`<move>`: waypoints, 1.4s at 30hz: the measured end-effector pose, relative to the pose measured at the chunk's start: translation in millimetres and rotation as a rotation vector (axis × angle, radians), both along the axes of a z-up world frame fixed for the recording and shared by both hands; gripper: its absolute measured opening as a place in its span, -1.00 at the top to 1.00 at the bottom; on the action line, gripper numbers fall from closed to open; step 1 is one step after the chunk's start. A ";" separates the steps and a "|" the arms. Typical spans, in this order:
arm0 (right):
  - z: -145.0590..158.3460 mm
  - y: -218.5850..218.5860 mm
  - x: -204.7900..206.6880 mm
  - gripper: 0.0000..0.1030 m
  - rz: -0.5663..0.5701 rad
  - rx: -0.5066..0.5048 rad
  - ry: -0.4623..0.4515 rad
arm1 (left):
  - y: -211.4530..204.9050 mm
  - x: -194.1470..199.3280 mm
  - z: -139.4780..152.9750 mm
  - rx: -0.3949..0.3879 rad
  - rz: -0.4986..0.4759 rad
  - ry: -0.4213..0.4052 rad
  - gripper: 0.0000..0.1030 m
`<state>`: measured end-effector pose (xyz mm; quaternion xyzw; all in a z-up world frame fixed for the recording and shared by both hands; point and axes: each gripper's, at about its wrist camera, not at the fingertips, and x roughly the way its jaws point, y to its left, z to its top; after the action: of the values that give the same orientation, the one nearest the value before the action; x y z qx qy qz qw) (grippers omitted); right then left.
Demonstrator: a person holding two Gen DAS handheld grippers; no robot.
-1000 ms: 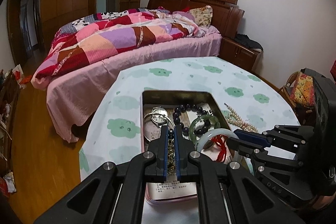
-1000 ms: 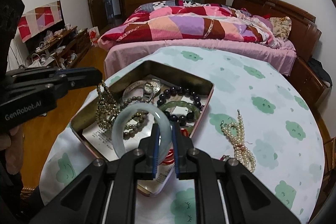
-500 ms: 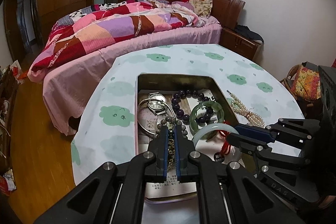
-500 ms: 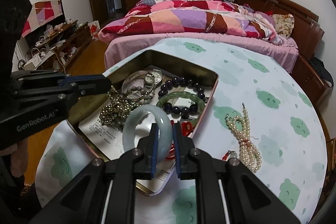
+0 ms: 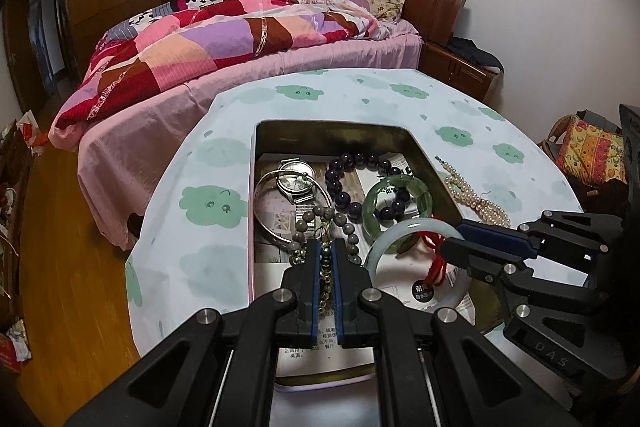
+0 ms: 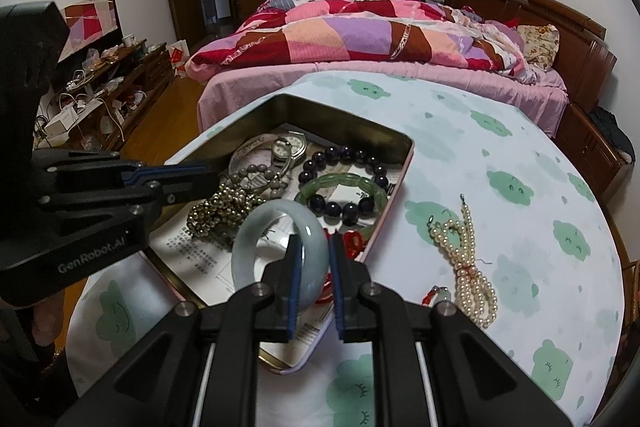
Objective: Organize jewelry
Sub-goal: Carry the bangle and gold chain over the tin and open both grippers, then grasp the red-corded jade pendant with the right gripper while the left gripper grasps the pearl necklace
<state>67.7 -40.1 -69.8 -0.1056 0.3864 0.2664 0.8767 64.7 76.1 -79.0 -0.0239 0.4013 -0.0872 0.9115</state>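
An open metal tin (image 5: pixel 424 163) (image 6: pixel 352 131) on the round table holds a watch (image 5: pixel 295 182), a silver bangle (image 5: pixel 264 219), a dark bead bracelet (image 5: pixel 340 187) and a green bangle (image 5: pixel 400 183). My left gripper (image 5: pixel 326 259) is shut on a gold bead necklace (image 6: pixel 218 207) and holds it low in the tin. My right gripper (image 6: pixel 314 251) is shut on a pale jade bangle (image 6: pixel 256 239) (image 5: pixel 384 247) over the tin's near right part. A pearl necklace (image 6: pixel 464 255) lies on the cloth right of the tin.
The table has a white cloth with green cloud prints (image 6: pixel 500 155). A small red and green charm (image 6: pixel 438 293) lies by the pearls. A bed with a patchwork quilt (image 5: pixel 240 39) stands behind the table. A low cluttered shelf (image 6: pixel 92 95) is at the left.
Both grippers have lowered towards the tin. The gold bead necklace, hanging a second ago, now rests bunched in the tin. The jade bangle has come down closer to the tin's floor.
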 end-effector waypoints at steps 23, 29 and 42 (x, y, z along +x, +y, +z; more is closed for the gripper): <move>-2.1 -5.2 -0.5 0.49 0.008 0.041 0.012 | -2.7 1.5 -3.4 0.024 0.001 0.022 0.33; 2.8 -8.3 -1.8 0.40 0.003 0.059 0.002 | 0.3 0.7 -0.7 0.044 0.016 0.009 0.19; 7.3 -40.0 4.3 0.24 -0.069 0.093 -0.011 | 0.2 -3.3 8.3 0.024 0.029 -0.024 -0.02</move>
<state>72.0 -80.1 -62.6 -0.0526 0.3725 0.2529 0.8914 61.4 76.4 -70.7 -0.0179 0.3908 -0.0695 0.9177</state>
